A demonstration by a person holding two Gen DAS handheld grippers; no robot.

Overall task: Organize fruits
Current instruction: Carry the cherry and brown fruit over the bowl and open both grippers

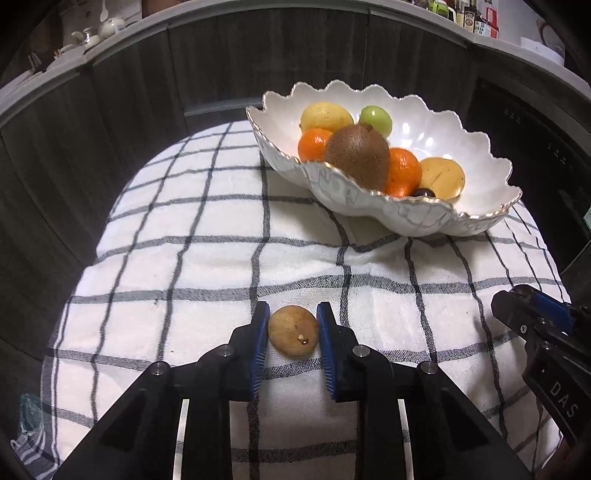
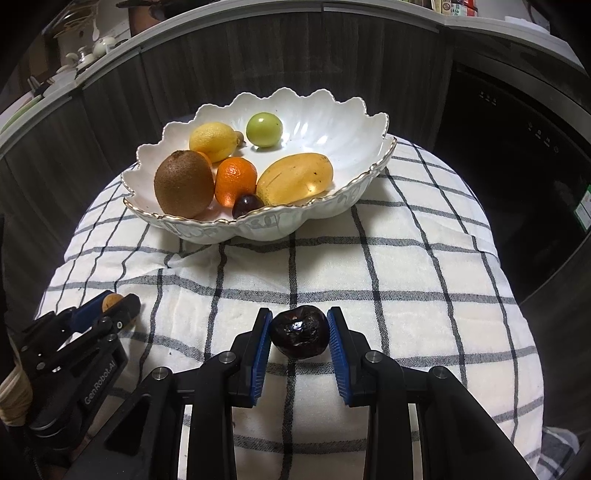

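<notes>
My left gripper point(image 1: 292, 323) is shut on a small tan round fruit point(image 1: 293, 331), low over the checked cloth point(image 1: 207, 258). My right gripper point(image 2: 299, 328) is shut on a dark wrinkled fruit point(image 2: 299, 334), also low over the cloth. A white scalloped bowl point(image 2: 347, 122) stands at the far side and holds a kiwi point(image 2: 184, 183), a lemon point(image 2: 213, 141), oranges point(image 2: 235, 180), a green fruit point(image 2: 264, 129), a yellow mango point(image 2: 294, 178) and a dark grape point(image 2: 246, 205). The left gripper also shows in the right wrist view point(image 2: 114, 304); the right gripper's fingers point(image 1: 532, 314) show in the left wrist view.
Dark wood-grain cabinet fronts point(image 1: 221, 62) curve behind the table. A counter above carries crockery point(image 2: 85, 55) and bottles point(image 1: 476, 20). A dark appliance point(image 2: 517, 155) stands to the right. The cloth has a fold point(image 2: 177, 258) in front of the bowl.
</notes>
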